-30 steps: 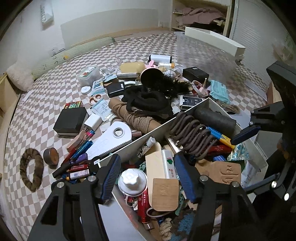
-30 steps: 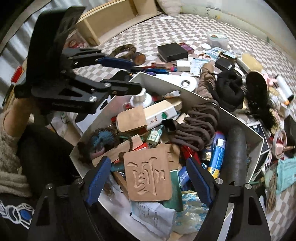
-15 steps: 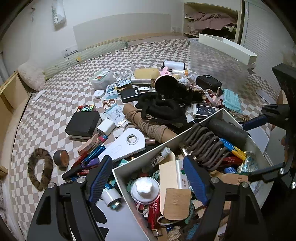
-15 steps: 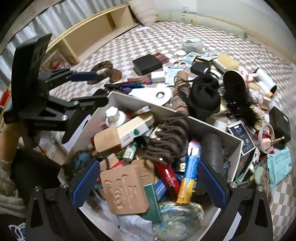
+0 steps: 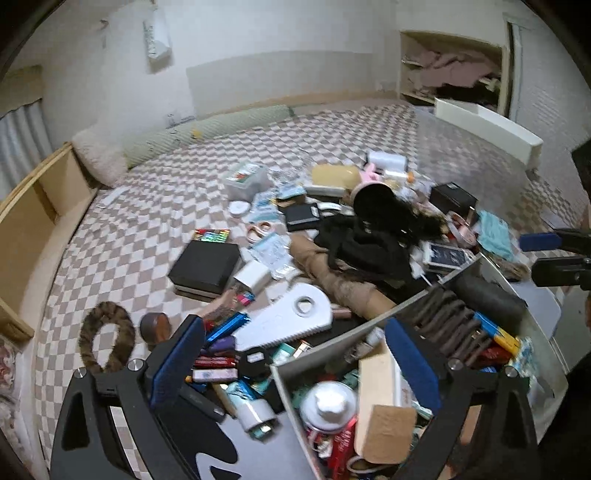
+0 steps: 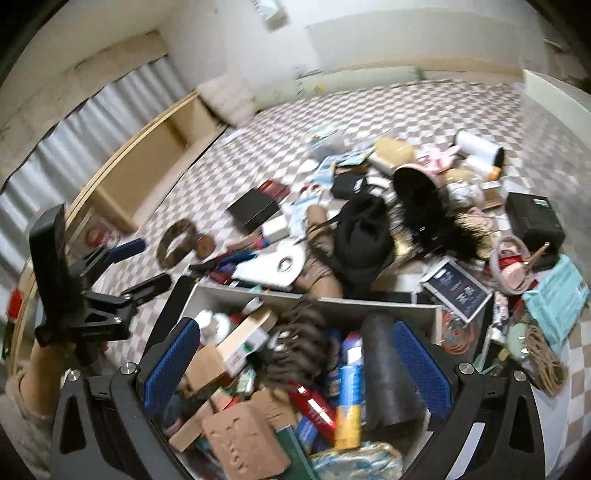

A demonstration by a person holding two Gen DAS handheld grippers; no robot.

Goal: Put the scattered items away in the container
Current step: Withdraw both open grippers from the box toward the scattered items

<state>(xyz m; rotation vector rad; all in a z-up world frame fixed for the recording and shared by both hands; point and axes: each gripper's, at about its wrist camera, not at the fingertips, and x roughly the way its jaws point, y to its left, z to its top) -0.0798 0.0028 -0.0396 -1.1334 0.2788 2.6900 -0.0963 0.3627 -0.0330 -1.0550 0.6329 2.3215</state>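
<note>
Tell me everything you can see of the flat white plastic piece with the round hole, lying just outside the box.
The flat white plastic piece is paddle-shaped, rounded at one end with a round hole there and a toothed edge along one side. It looks rigid and matte. It lies flat on the checkered bedcover, outside the grey box's wall, partly over pens and beside a tan cardboard tube.

White walls [image 5: 295,33] enclose a checkered floor mat [image 5: 147,221], a wooden shelf unit [image 6: 147,155] along one side.
</note>
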